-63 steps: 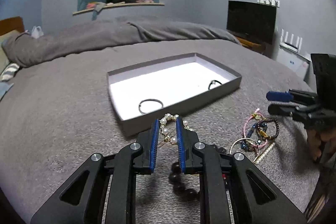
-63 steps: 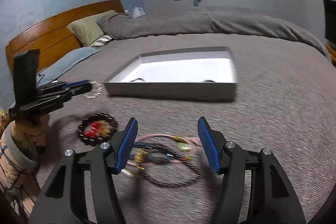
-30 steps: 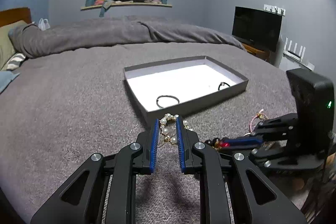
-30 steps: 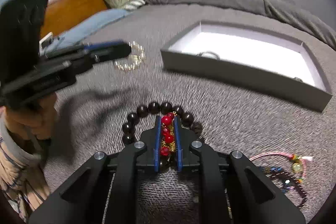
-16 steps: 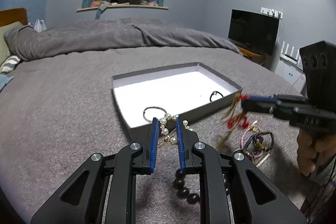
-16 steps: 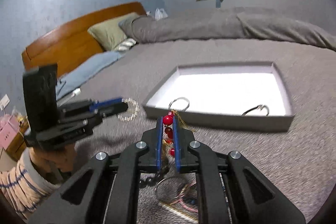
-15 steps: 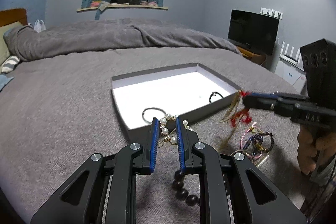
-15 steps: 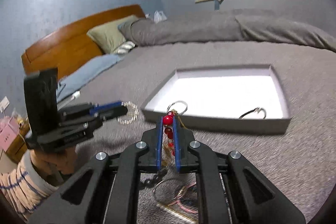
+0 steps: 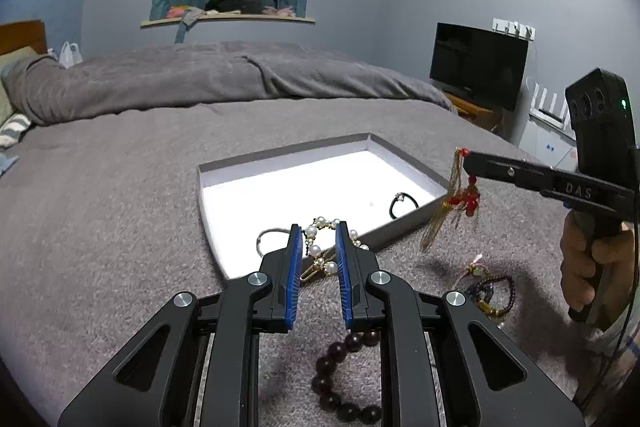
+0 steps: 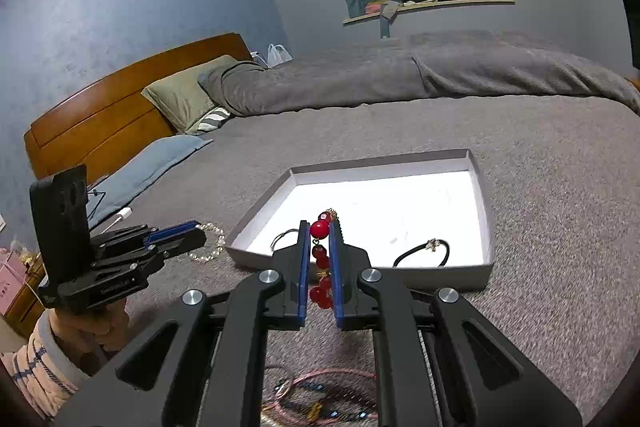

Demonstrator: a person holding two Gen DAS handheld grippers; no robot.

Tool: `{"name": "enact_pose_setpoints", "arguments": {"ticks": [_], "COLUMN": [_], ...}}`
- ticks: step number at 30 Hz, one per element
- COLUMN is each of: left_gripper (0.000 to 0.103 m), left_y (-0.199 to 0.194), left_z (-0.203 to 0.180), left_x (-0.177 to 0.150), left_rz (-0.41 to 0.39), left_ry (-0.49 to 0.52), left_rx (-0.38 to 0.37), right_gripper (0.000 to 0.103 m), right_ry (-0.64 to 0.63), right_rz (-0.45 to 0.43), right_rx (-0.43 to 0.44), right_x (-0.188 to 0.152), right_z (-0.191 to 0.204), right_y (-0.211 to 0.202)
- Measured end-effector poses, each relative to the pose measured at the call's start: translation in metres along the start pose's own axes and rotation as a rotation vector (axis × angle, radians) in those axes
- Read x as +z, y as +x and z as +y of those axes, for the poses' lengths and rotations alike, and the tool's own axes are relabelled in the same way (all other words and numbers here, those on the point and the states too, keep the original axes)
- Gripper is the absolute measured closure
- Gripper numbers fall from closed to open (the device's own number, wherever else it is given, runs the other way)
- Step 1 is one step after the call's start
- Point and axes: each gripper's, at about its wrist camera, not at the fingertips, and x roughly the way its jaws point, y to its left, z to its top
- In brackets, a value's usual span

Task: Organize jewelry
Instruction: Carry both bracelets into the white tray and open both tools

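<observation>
Left view, pearls: clamped in the left gripper point(image 9: 318, 247), held just short of the tray point(image 9: 224, 183) as before.
Left view, red beads point(image 9: 464, 201): lifted off the bed, now dangling beside the tray.
Right view, right gripper point(image 10: 320, 247): clamped on red beads, carried up to the tray rim; release inside is judged next.

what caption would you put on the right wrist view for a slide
Right gripper shut on a red bead bracelet, held above the bed near the open tray, left gripper alongside with a pearl bracelet.
</observation>
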Motion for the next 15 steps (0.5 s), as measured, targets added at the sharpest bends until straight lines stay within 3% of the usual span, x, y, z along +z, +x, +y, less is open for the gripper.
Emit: {"name": "enact_pose_setpoints", "arguments": {"ticks": [15], "left_gripper": [0.085], "left_y": [0.052], "left_z": [0.001], "left_x": [0.032], "left_rz": [-0.003], "left_ry": [-0.026], "left_rx": [0.027], "right_gripper": [0.094], "right_ry": [0.045], "right_rz": [-0.008], "right_rx": [-0.029], "right_x": [0.031], "right_z": [-0.026], "right_y": [0.041]}}
